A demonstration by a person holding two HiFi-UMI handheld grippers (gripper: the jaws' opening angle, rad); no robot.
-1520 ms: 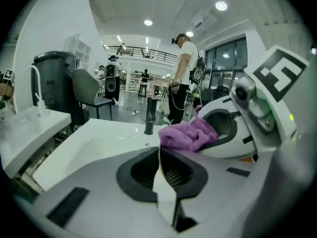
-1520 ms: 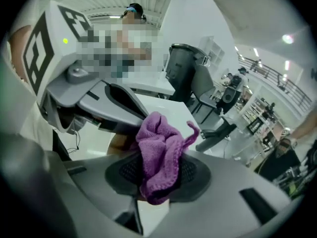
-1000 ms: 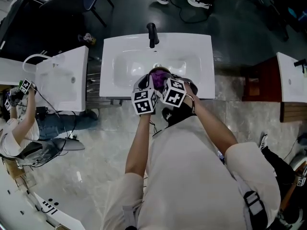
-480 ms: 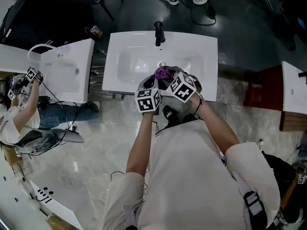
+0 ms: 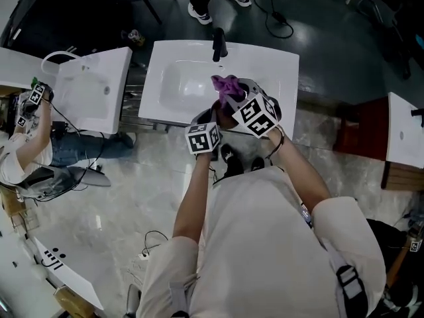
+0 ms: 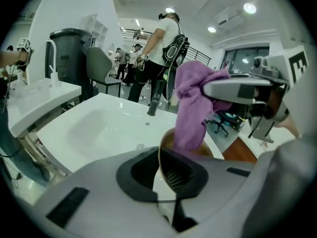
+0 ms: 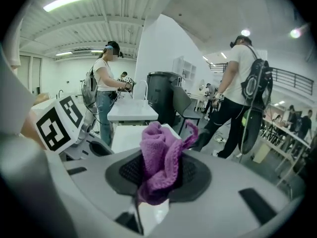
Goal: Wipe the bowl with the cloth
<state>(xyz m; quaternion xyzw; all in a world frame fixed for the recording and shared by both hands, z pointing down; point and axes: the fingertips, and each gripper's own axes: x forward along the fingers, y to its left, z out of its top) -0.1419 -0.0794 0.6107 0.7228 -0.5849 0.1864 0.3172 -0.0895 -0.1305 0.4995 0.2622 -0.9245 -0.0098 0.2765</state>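
Observation:
My left gripper (image 6: 166,168) is shut on the near rim of a brown bowl (image 6: 204,151), holding it over the front edge of the white sink (image 6: 99,128). The purple cloth (image 6: 194,110) hangs from my right gripper (image 6: 210,90), with its lower end just inside the bowl. In the right gripper view the cloth (image 7: 161,160) is bunched between the shut jaws of the right gripper (image 7: 157,185). In the head view the cloth (image 5: 226,85) sticks up above both marker cubes, and the bowl is mostly hidden beneath them.
A black faucet (image 5: 218,45) stands at the back of the sink. A second white sink (image 5: 86,88) is to the left, where another person (image 5: 26,148) works. A person (image 6: 166,48) stands behind the faucet. A dark bin (image 6: 69,53) and a chair are further back.
My right gripper has risen with the cloth, pulling it up out of the bowl. My left gripper has sunk a little with the bowl.

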